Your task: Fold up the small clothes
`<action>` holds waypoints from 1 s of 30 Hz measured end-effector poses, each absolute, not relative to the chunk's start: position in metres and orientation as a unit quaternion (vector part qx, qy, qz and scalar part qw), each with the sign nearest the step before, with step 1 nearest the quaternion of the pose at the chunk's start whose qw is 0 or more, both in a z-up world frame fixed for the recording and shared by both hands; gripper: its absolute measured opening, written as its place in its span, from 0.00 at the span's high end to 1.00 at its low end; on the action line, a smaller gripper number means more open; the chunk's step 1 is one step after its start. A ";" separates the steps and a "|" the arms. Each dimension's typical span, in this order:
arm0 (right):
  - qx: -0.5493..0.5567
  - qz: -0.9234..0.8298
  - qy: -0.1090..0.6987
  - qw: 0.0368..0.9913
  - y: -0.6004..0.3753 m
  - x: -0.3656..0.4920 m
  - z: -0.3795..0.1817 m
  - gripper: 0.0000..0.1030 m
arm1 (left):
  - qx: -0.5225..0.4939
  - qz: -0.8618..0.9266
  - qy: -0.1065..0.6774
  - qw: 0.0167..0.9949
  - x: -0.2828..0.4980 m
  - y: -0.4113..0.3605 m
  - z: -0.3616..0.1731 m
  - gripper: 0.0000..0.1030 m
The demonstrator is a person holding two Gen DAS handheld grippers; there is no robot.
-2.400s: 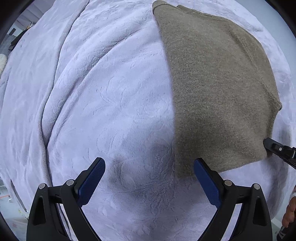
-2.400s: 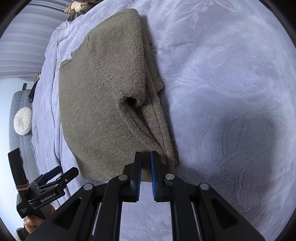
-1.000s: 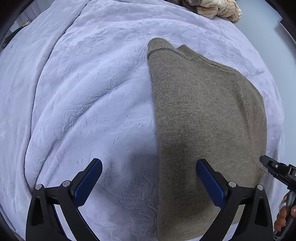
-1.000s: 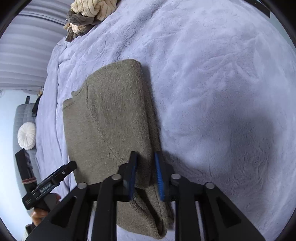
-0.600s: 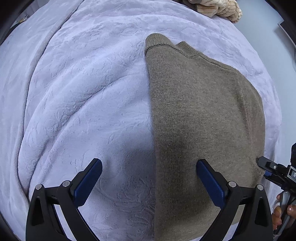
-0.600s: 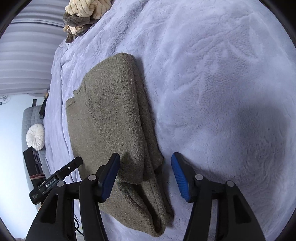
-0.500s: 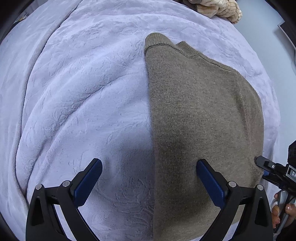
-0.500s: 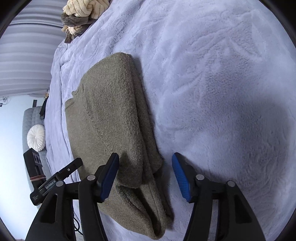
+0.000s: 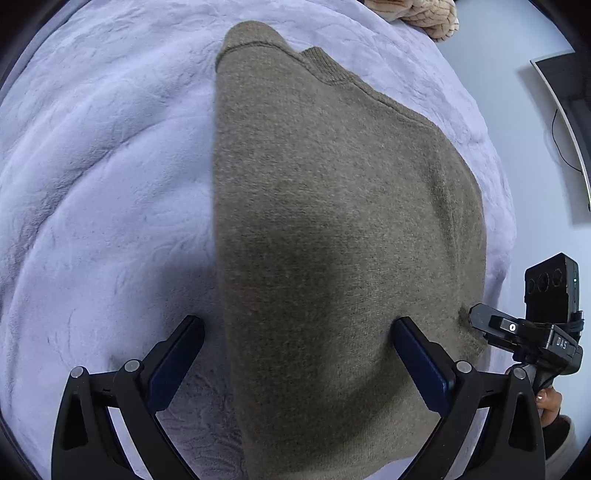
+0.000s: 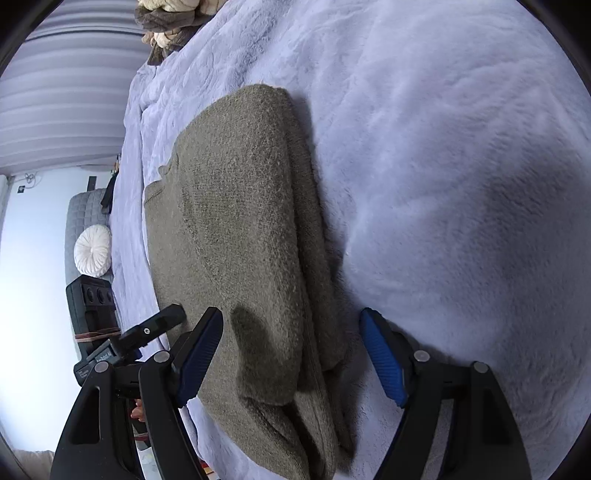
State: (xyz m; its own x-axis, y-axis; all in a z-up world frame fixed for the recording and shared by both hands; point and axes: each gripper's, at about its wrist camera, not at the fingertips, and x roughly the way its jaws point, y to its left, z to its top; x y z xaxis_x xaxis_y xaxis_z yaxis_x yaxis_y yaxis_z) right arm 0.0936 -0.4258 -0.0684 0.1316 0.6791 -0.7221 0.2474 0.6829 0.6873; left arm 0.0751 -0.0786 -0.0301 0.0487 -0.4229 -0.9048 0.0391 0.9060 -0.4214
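Both of my claws have dropped closer to the olive sweater [image 9: 332, 240] than they were a second ago, and my right gripper [image 10: 291, 354], which had been pinched nearly shut on the folded sleeve edge a couple of seconds back, now stands wide apart with nothing between its pads. My left gripper [image 9: 295, 358] is spread just as wide, straddling the near hem, one pad over the lavender blanket [image 9: 92, 184] and the other over the knit, neither pressing cloth that I can see. The sweater lies flat on the blanket with its neckline pointing away from me; along its right side the sleeve and side panel are doubled inward, leaving a thick layered ridge [image 10: 314, 277] that my right claw hangs directly above. I judge I have let go there because that lengthwise fold is set, and I keep both claws at the near hem so that each can take a corner and carry the bottom up toward the collar. The plush blanket should grip the knit a little, which helps the layers hold. A heap of other clothes [image 10: 170, 22] waits at the far end of the bed.
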 end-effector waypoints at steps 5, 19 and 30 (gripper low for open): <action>0.280 0.227 0.620 0.697 -0.395 0.101 -0.036 0.22 | -0.141 -0.169 0.668 0.710 0.075 -0.083 -0.031 0.01; 0.367 0.252 0.614 0.652 -0.409 0.118 -0.069 0.23 | -0.129 -0.180 0.660 0.718 0.080 -0.097 -0.032 0.01; 0.396 0.225 0.618 0.641 -0.390 0.121 -0.087 0.24 | -0.132 -0.184 0.661 0.716 0.081 -0.100 -0.036 0.01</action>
